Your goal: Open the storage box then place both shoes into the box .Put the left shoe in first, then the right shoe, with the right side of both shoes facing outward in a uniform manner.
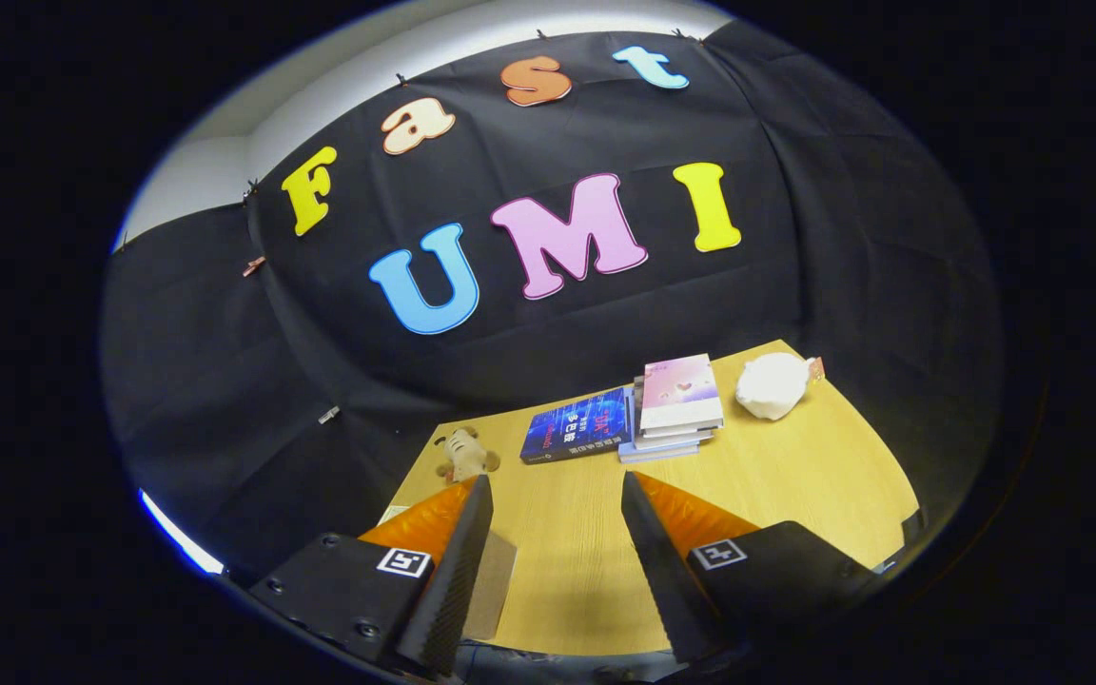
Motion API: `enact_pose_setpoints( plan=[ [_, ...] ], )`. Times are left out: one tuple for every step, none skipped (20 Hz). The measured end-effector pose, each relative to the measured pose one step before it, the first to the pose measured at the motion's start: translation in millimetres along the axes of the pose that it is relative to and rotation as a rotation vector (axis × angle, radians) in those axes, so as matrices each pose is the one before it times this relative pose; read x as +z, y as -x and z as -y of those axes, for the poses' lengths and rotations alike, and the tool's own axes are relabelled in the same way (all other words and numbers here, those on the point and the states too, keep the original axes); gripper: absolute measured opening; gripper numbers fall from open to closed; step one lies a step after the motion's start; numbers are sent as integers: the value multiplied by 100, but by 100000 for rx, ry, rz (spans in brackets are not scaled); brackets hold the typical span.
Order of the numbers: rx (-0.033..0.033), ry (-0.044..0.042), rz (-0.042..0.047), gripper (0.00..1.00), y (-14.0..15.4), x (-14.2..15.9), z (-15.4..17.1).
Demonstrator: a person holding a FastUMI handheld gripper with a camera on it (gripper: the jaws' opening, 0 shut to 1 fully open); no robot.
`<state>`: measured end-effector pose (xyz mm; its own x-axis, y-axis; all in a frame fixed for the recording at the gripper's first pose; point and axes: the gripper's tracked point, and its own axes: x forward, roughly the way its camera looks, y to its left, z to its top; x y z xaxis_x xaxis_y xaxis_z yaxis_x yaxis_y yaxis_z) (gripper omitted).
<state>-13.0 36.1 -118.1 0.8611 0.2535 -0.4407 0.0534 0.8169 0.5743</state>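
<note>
— What lies beyond the gripper (pixel 553 495)?
— A wooden table (pixel 795 476); on it a stack of books (pixel 676 409), a blue book (pixel 578 425), a white plush (pixel 773 384), a small toy (pixel 464 455).
— The fingers?
— Spread apart, gripping nothing; a cardboard edge (pixel 491 580), maybe the box, beside one.

Black cloth wall (pixel 225 381) behind a pale wood worktop (pixel 795 476). White wall (pixel 339 105) above the cloth, evenly lit. Clips (pixel 253 266) pin the cloth's edge.

My hand-held gripper (pixel 553 495) hangs with fingers apart over bare surface (pixel 795 485); beyond them a blue book (pixel 575 426), book stack (pixel 676 404), white plush (pixel 772 385) and small toy (pixel 462 455) line the back.
</note>
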Motion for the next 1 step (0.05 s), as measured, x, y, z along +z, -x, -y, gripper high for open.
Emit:
enact_pose_setpoints(
  plan=[
    [-538,852,710,85,59,150,180]
  ],
)
